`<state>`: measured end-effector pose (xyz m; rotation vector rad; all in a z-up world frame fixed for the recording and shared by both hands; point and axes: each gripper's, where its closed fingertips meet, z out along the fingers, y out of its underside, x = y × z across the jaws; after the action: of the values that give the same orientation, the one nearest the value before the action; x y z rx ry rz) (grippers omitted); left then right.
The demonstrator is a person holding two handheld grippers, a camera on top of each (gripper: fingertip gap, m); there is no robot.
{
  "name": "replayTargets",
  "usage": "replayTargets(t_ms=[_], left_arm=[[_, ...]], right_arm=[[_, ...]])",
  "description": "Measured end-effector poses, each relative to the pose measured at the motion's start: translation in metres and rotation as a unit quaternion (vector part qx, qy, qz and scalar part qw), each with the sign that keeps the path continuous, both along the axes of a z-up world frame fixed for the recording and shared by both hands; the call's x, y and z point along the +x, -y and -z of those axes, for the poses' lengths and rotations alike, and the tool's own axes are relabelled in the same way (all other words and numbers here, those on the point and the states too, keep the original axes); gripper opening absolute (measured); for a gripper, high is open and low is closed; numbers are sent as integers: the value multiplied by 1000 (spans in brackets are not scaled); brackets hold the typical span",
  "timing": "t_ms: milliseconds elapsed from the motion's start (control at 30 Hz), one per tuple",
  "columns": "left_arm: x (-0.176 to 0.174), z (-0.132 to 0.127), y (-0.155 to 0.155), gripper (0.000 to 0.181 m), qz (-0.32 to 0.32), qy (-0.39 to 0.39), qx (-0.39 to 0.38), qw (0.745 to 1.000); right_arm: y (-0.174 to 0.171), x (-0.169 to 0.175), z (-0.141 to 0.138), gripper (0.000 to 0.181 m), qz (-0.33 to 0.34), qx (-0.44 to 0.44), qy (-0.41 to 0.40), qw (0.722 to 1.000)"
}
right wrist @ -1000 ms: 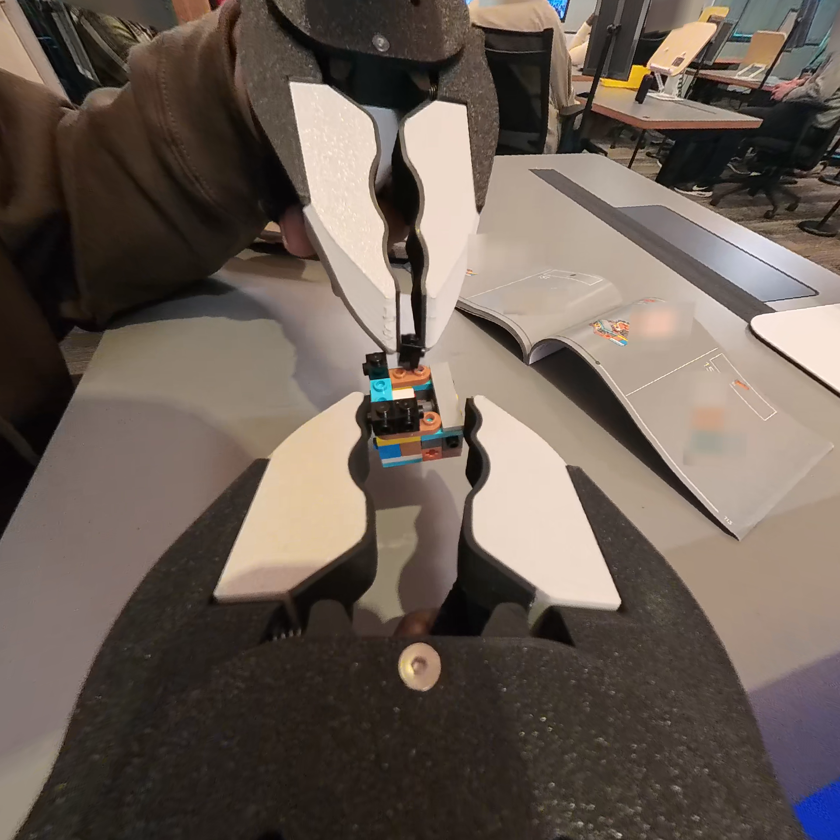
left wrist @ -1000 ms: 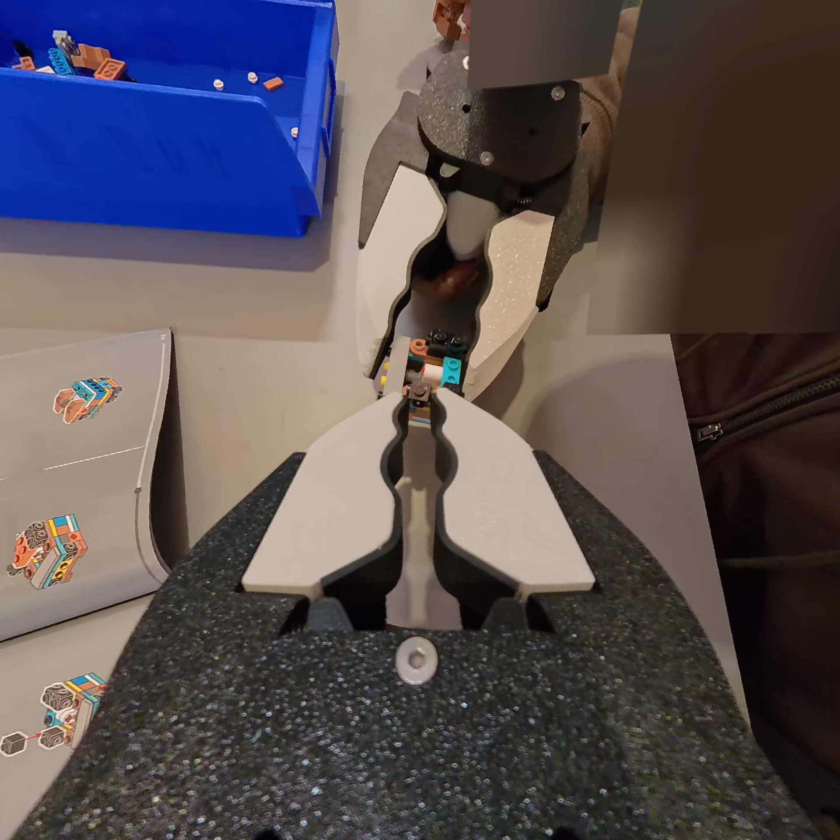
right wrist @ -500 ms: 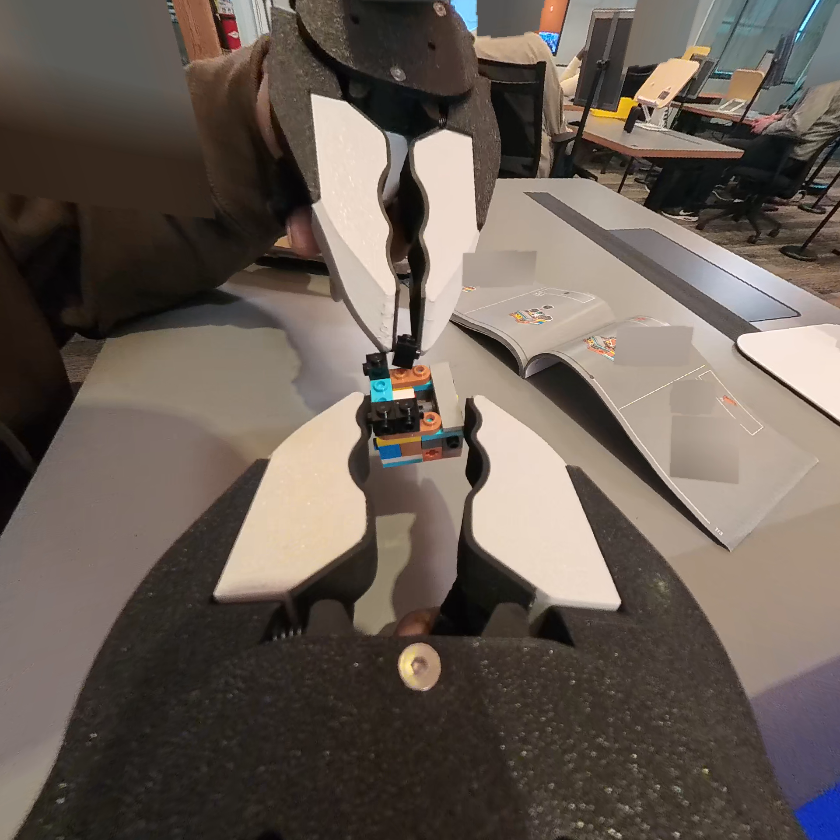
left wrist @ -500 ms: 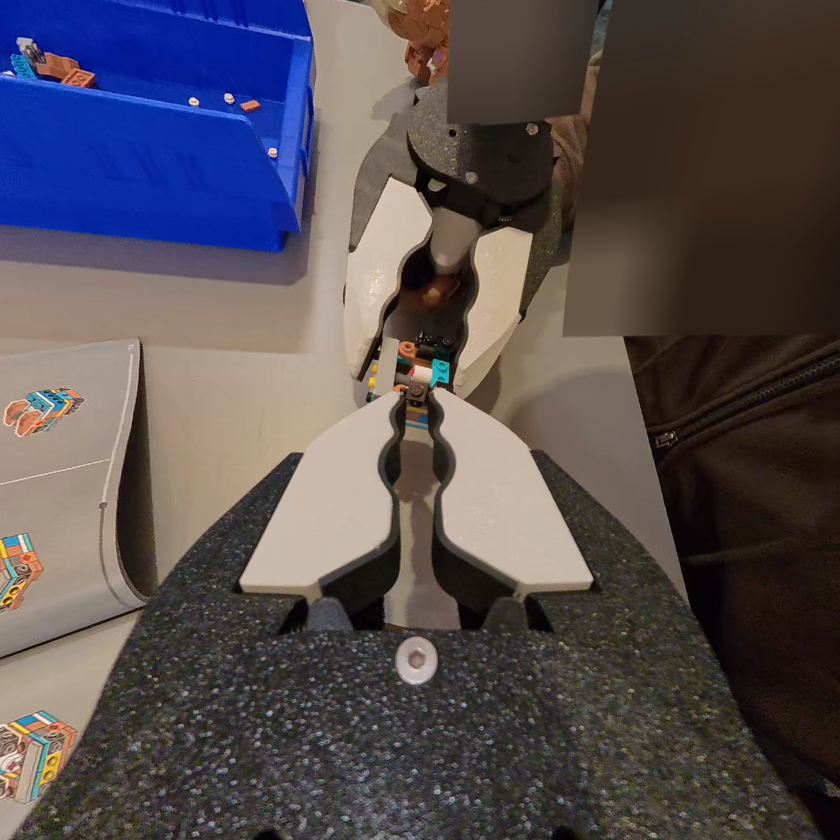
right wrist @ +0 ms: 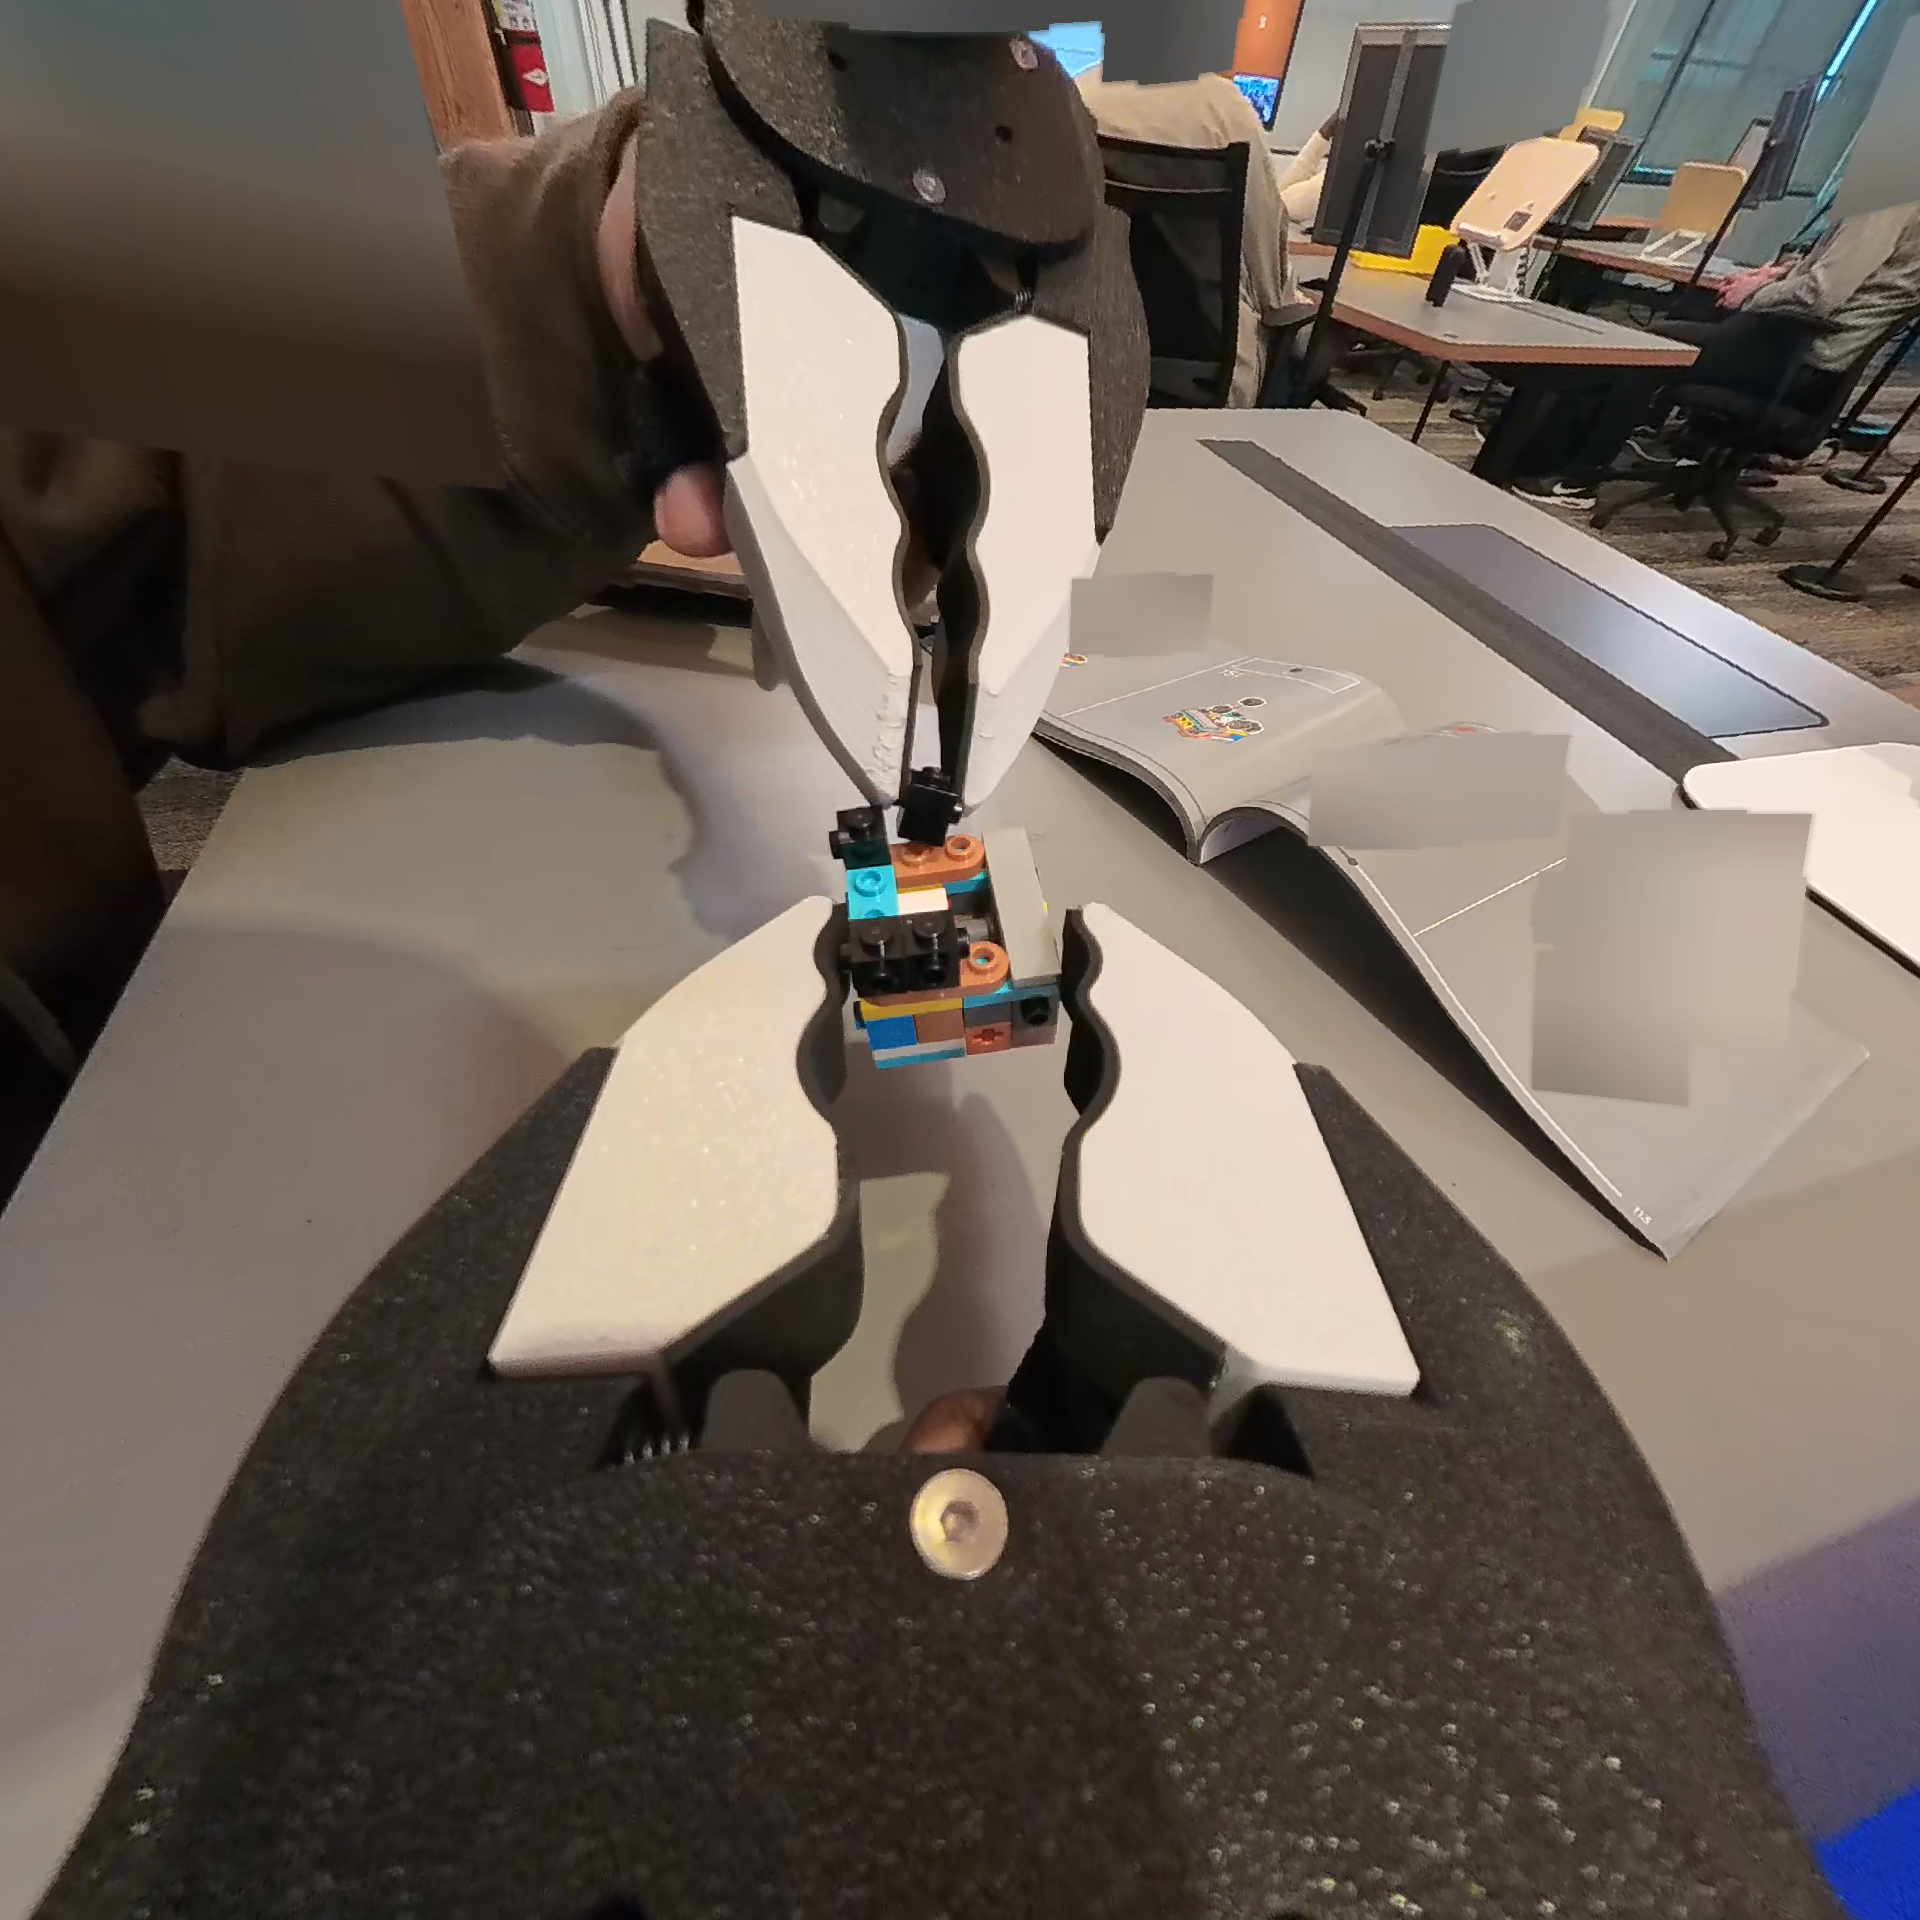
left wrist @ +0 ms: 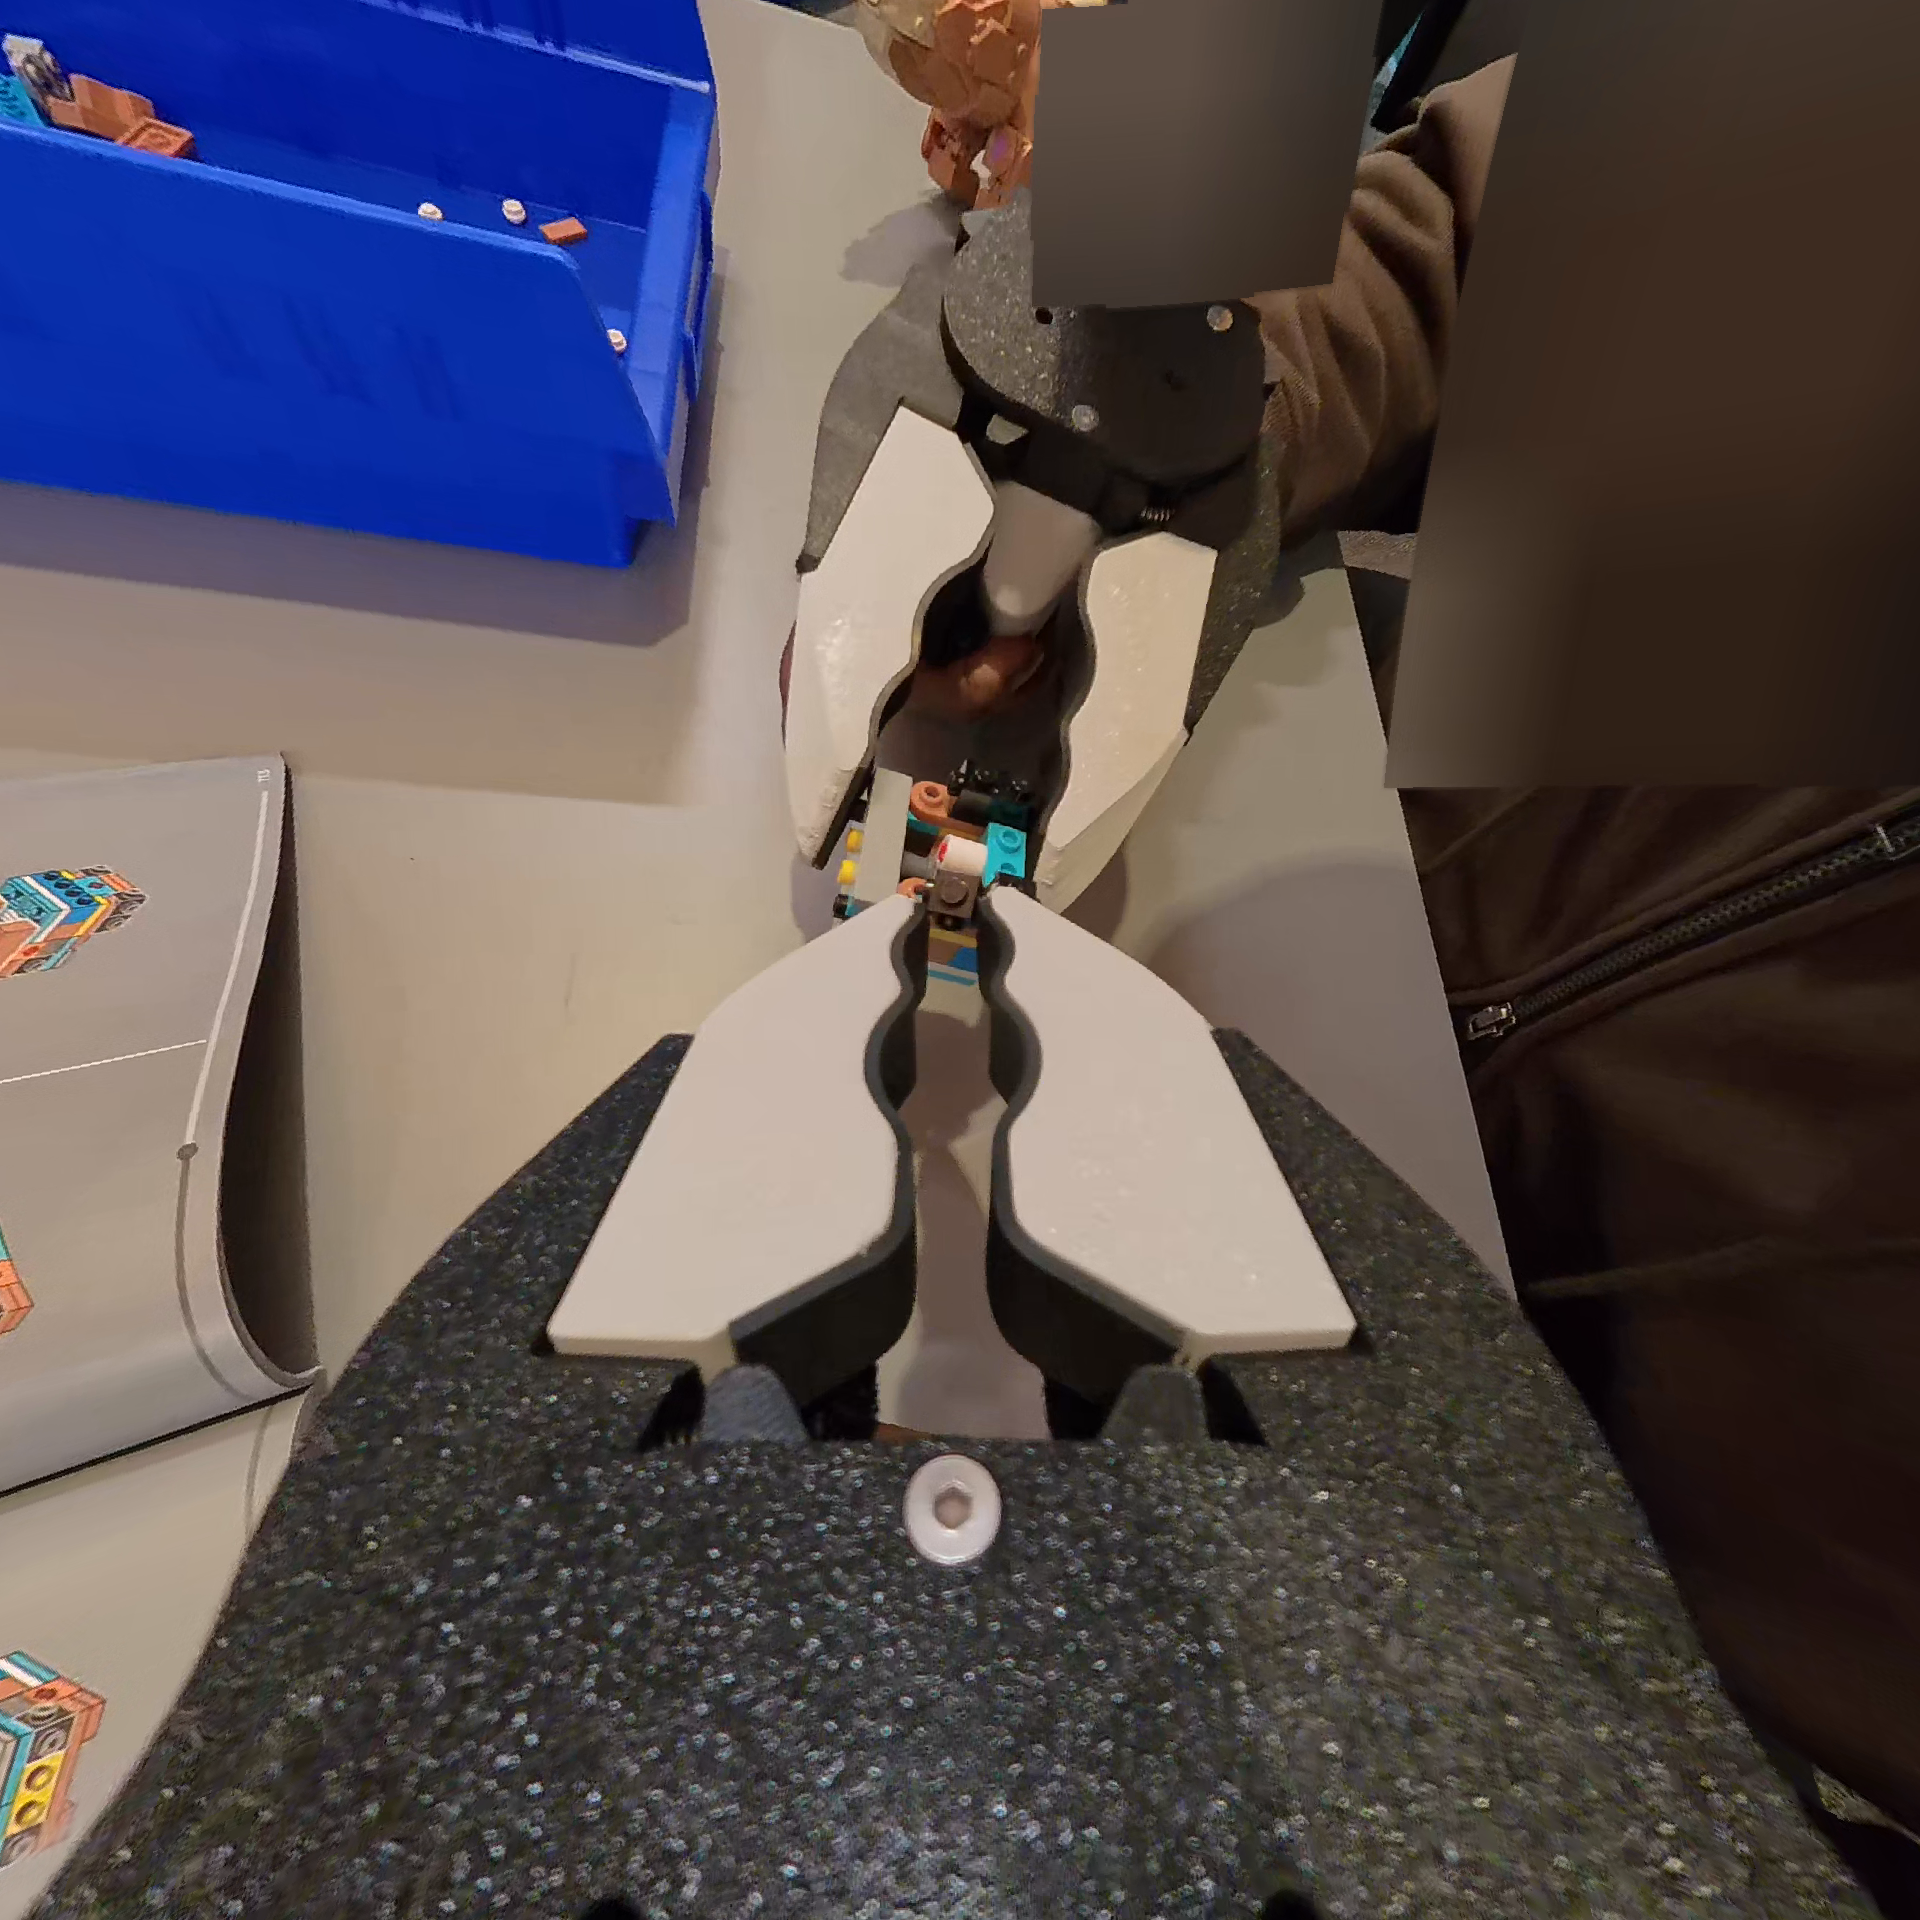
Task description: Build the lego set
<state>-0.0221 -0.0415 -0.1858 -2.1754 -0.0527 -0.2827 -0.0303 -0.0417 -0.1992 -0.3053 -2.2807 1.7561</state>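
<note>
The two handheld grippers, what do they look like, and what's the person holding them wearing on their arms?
Both match. The left gripper and right gripper each have a speckled black foam-textured body with a silver screw at its centre, and two flat pale grey fingers with black, wavy inner edges that taper toward the tips. No cables show. The person wears a dark brown zip jacket, its sleeve reaching the hand.

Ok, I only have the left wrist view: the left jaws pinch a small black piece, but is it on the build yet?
Observer: In the right wrist view the small black piece sits right at an orange plate on top of the build; seated or not, I cannot tell.
Reviewer: Is the build resting on the table?
Observer: No, the right gripper holds it clear of the table.
Reviewer: Anything beside that spot?
Observer: A second black brick on a teal brick.
</note>
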Motion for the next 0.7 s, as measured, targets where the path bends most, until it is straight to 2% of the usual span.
replayTargets(t_ms=[700], left_arm=[[2, -3, -1, 9, 11, 52, 29, 998]], right_arm=[[1, 3, -2, 39, -6, -3, -6, 1000]])
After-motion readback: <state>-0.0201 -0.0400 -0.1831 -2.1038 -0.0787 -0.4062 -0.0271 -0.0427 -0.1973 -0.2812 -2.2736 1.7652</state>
